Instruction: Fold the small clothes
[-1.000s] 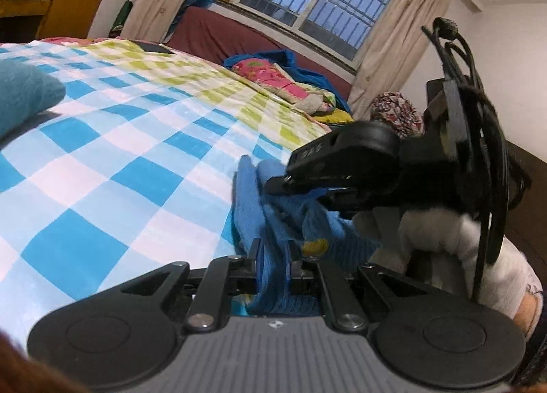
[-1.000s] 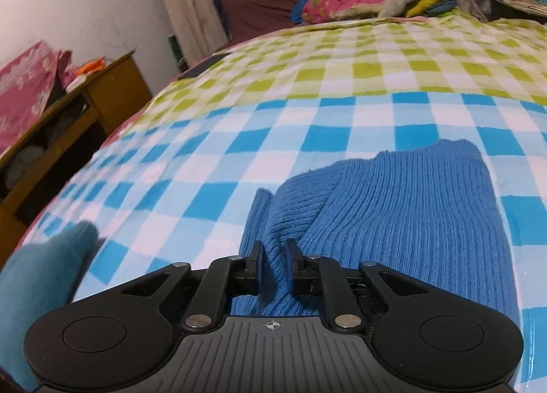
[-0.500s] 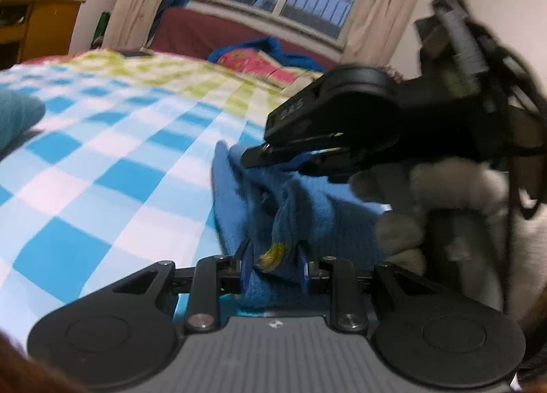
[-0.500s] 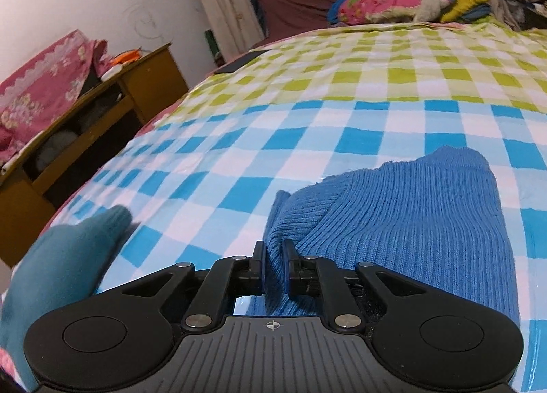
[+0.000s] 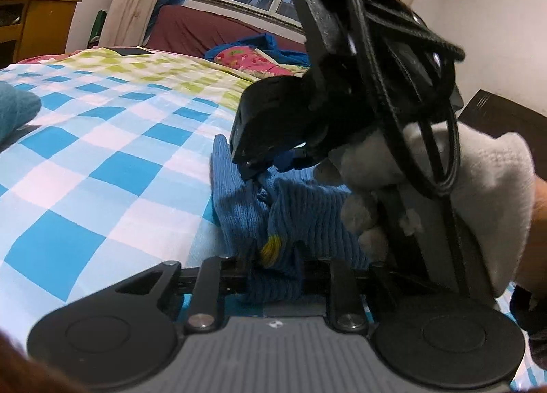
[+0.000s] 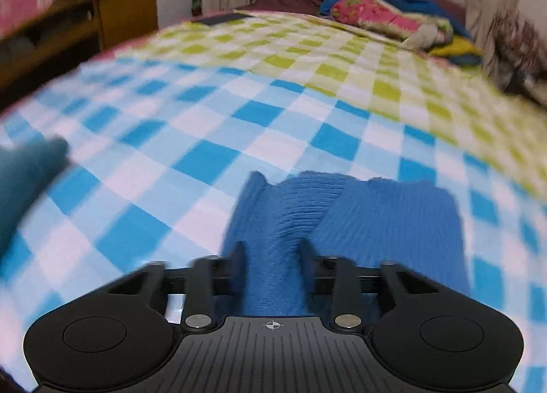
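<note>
A small blue ribbed knit garment [image 6: 393, 218] lies on the checked bedsheet [image 6: 212, 157]. It also shows in the left wrist view [image 5: 307, 208], bunched, with a small yellow patch. My left gripper [image 5: 275, 256] has its fingers partly parted with a fold of the blue knit between them. My right gripper [image 6: 271, 249] likewise has a fold of the knit between its partly parted fingers. In the left wrist view the right gripper's body [image 5: 280, 126] hangs over the garment, held by a white-gloved hand [image 5: 478, 181].
A teal cloth [image 6: 24, 167] lies on the sheet at the left. A pile of pink, blue and yellow clothes [image 6: 383, 13] sits at the far end by the dark red headboard. A wooden cabinet [image 6: 112, 13] stands left of the bed. A dark phone [image 6: 218, 18] lies far back.
Both grippers' fingers have widened from nearly closed to partly parted around the blue knit. The right gripper has lifted and swung, and its view is blurred.
</note>
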The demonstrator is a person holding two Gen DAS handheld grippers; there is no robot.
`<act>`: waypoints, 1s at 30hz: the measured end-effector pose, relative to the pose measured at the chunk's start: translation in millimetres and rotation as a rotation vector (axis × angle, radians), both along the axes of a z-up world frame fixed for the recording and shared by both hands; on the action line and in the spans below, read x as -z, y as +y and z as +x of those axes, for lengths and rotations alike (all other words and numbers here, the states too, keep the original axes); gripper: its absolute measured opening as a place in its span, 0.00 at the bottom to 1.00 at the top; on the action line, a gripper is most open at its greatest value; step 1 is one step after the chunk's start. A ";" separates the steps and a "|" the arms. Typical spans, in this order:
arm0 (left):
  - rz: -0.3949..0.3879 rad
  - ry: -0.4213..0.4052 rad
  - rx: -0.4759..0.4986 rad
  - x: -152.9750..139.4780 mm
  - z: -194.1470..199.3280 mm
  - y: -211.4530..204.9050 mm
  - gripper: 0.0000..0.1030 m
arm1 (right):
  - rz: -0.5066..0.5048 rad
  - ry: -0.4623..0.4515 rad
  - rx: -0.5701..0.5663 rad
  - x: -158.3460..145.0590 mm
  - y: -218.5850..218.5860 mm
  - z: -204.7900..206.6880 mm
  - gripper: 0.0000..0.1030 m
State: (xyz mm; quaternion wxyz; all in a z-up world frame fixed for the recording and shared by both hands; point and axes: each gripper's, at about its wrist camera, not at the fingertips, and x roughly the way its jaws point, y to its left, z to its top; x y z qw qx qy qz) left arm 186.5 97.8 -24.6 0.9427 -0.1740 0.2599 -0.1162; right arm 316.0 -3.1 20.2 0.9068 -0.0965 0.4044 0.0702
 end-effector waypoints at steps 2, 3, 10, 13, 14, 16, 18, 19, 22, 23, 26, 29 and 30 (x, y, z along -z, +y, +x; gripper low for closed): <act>-0.026 -0.004 -0.007 -0.5 -3.1 3.0 0.23 | 0.037 -0.007 0.004 -4.8 -4.8 -2.4 0.11; -0.040 -0.006 -0.013 -1.2 -4.8 4.4 0.22 | 0.060 -0.017 0.003 -9.6 -6.6 -5.7 0.11; -0.035 -0.008 -0.047 -4.7 -19.9 2.7 0.20 | 0.156 -0.083 -0.073 -27.4 -1.9 -29.6 0.10; -0.012 0.054 -0.041 1.0 -21.0 0.1 0.21 | 0.163 0.005 -0.115 -8.3 0.4 -21.9 0.11; -0.002 0.059 -0.040 0.3 -22.3 -1.5 0.21 | 0.161 0.027 -0.138 -2.1 0.6 -19.5 0.14; 0.014 0.064 -0.040 -3.5 -26.5 -3.1 0.21 | 0.169 0.053 -0.203 -0.1 1.3 -19.7 0.18; 0.019 0.071 -0.038 -9.4 -29.8 -3.4 0.21 | 0.232 0.103 -0.247 -6.6 -2.7 -19.0 0.32; 0.017 0.067 -0.037 -14.0 -33.4 -3.1 0.21 | 0.265 0.109 -0.255 -11.1 -6.1 -21.4 0.38; 0.024 0.025 -0.050 -32.0 -46.3 -0.4 0.21 | 0.344 0.065 -0.268 -27.3 -26.4 -36.3 0.38; 0.024 0.006 -0.055 -38.8 -49.6 0.4 0.21 | 0.372 0.047 -0.262 -32.7 -36.0 -41.8 0.37; 0.014 -0.043 -0.062 -57.2 -52.2 0.9 0.21 | 0.436 -0.017 -0.227 -48.5 -72.1 -58.8 0.36; 0.033 -0.079 -0.044 -69.6 -37.7 -11.7 0.29 | 0.451 -0.081 -0.157 -60.6 -106.9 -68.2 0.36; 0.047 -0.081 -0.048 -70.2 -29.7 -16.6 0.33 | 0.454 -0.102 -0.123 -62.1 -119.6 -70.6 0.37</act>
